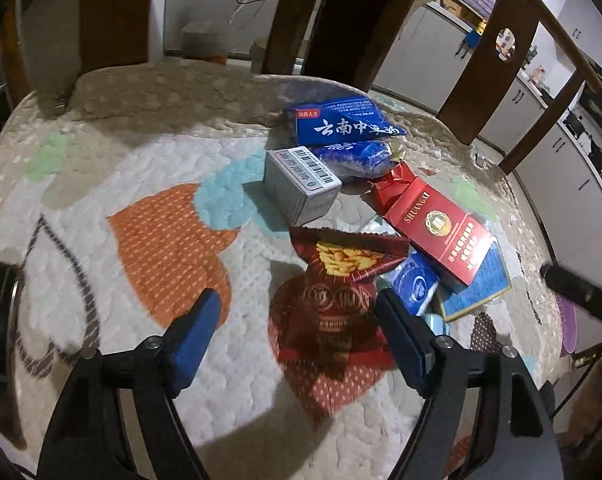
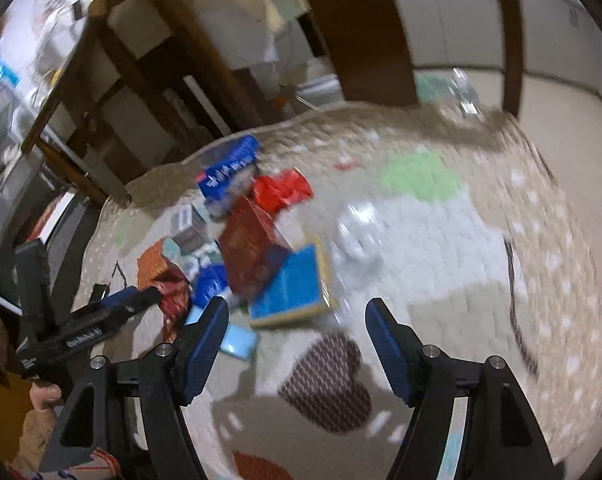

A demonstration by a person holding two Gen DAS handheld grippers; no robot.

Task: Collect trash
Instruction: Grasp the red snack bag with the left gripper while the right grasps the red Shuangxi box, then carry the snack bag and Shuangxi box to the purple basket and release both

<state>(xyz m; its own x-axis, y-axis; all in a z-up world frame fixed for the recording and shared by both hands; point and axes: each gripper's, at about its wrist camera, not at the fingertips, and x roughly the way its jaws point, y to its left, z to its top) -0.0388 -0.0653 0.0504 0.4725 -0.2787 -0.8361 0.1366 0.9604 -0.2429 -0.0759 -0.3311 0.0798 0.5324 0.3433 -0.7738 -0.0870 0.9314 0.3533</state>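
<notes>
**Mei:** Both tools are spread wide with nothing between their blue pads. The left tool (image 1: 299, 320) hangs over the dark red snack wrapper (image 1: 335, 300), and the right tool (image 2: 295, 332) points at bare quilt just beside the heap. So she judges this the approach step of collecting: nothing is gripped yet.

**Tom:** Where does the trash lie?

**Mei:** In one loose pile on the quilted worktop cover (image 1: 121, 184), near its far edge by the wooden chairs (image 1: 513, 80). The next move probably asks the left tool to sink onto the wrapper and close on its crumpled top; thin foil lying flat may slip, so a raised fold seems the best bite.

**Tom:** And the count?

**Mei:** From the left view: one red cigarette carton (image 1: 437, 224), one grey barcoded box (image 1: 301, 184), two blue packets at the back (image 1: 341, 124), one small blue pack (image 1: 413, 284), one flat blue card with a gold edge (image 1: 481, 284), and the one snack wrapper. A pale blue scrap shows underneath; what else hides there cannot be told.
</notes>
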